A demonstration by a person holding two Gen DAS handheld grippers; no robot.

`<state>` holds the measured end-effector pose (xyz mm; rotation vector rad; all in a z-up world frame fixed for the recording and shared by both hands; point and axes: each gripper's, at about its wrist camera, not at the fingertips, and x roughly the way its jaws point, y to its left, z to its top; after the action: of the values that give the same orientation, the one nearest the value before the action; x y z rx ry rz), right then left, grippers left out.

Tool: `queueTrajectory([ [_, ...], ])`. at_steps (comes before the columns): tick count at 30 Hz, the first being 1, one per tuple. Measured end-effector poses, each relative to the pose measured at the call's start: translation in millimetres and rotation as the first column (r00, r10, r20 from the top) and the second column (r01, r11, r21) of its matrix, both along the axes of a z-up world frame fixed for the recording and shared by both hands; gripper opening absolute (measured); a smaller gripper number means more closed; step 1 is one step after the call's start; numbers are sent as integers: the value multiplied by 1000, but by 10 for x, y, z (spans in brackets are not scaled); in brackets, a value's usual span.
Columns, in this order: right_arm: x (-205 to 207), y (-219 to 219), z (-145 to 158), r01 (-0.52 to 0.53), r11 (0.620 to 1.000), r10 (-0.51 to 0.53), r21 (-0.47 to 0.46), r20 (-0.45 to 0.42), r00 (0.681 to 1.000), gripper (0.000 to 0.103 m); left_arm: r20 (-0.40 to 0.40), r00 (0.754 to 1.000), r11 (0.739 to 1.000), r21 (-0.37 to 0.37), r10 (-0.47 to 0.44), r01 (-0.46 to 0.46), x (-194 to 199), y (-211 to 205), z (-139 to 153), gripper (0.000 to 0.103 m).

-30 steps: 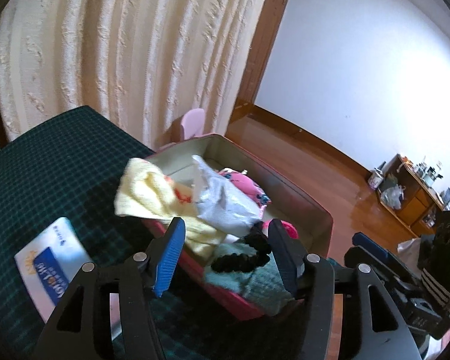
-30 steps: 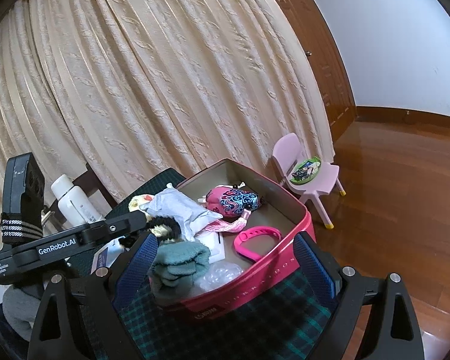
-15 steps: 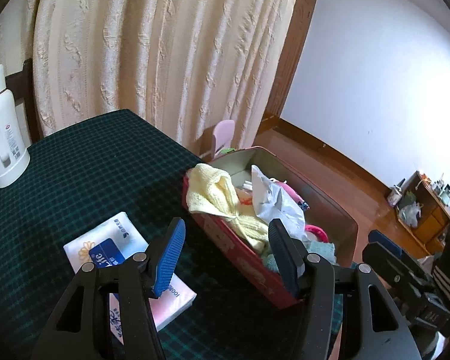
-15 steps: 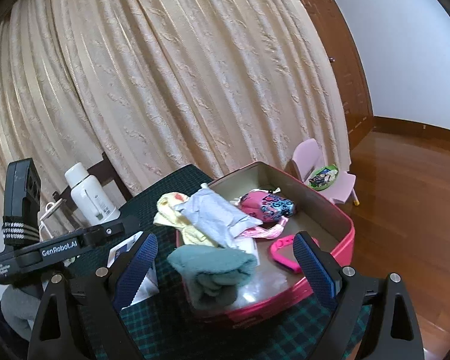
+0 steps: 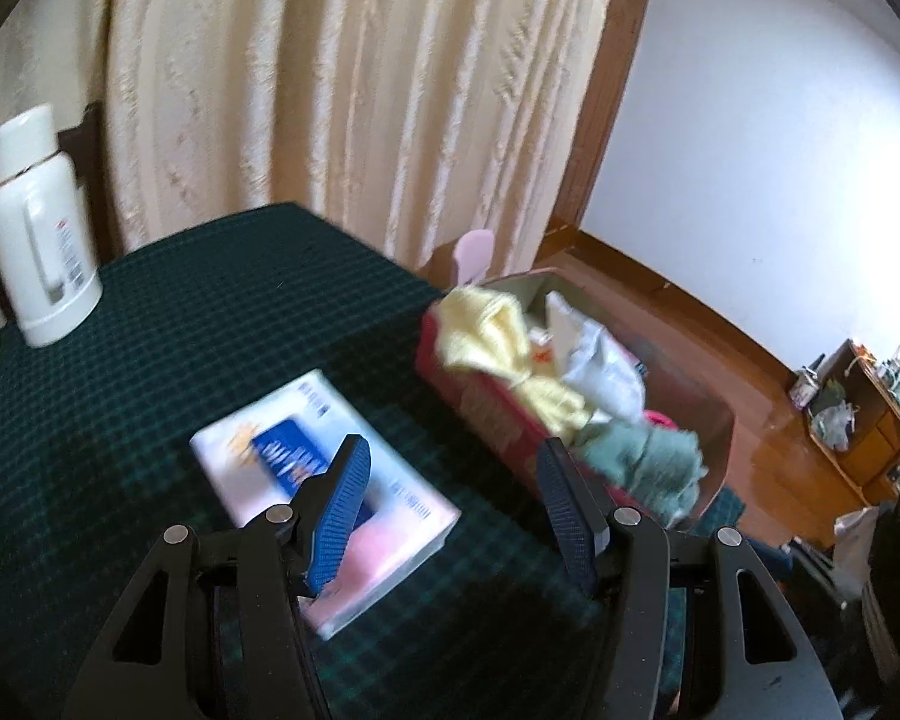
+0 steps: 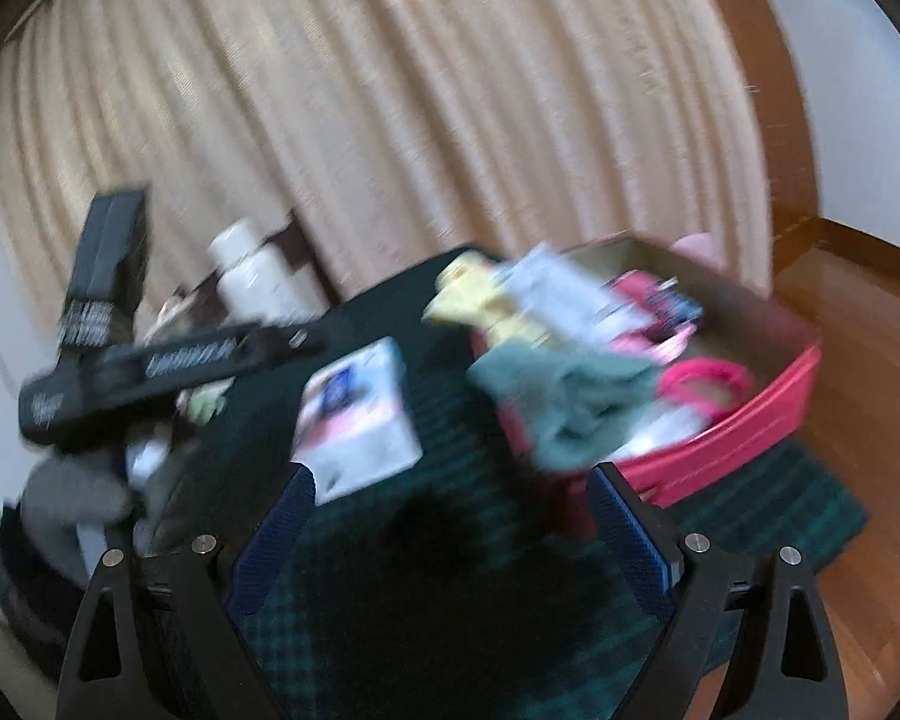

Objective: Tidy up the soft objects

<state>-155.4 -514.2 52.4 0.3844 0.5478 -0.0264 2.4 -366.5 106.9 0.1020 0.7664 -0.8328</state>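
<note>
While both grippers hang empty with jaws wide, the left gripper above the white soft tissue pack on the dark checked tablecloth, it should likely straddle the pack's narrow sides, beside the red open box; right gripper idle.

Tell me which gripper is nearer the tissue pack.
Left. The left gripper hangs right over the tissue pack; the right gripper sits back from it, open.

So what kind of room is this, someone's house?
Probably a home living or dining room: long cream curtains, a wooden floor, and a table under a dark checked cloth with a white thermos.
</note>
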Motion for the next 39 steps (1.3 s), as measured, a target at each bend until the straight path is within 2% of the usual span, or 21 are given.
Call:
queueTrajectory([
  [2,96,145,-70,-40,999,39,-33,-30,999,92,-9,1000,1000,4,17,-17,3,101,-46,59],
  [8,300,308,-206,-117,992,112,-50,-102,988,78,-34,997,998,3,70,-70,47,352,-152,59],
  [14,497,339,-345,-113,988,91,-106,-195,977,74,-44,994,995,2,104,-104,86,516,-228,59],
  [19,597,394,-435,-138,979,97,-151,-252,963,65,-45,991,992,9,124,-124,104,594,-270,59],
  [22,625,410,-488,-142,975,91,-170,-277,956,56,-52,990,991,8,134,-134,119,633,-294,59],
  [27,639,430,-487,-140,971,83,-193,-278,957,31,-61,987,989,8,149,-148,132,679,-317,59],
  [29,642,417,-485,-141,974,88,-178,-278,956,26,-62,986,988,5,155,-155,132,700,-317,59],
  [32,627,380,-430,-147,982,112,-121,-259,959,23,-62,985,986,2,164,-164,129,726,-308,59],
  [35,562,332,-248,-143,988,129,-64,-193,973,22,-60,983,985,0,171,-172,122,753,-294,59],
  [39,471,229,39,-106,994,102,-37,-98,990,23,-57,982,984,-4,178,-178,122,773,-280,59],
])
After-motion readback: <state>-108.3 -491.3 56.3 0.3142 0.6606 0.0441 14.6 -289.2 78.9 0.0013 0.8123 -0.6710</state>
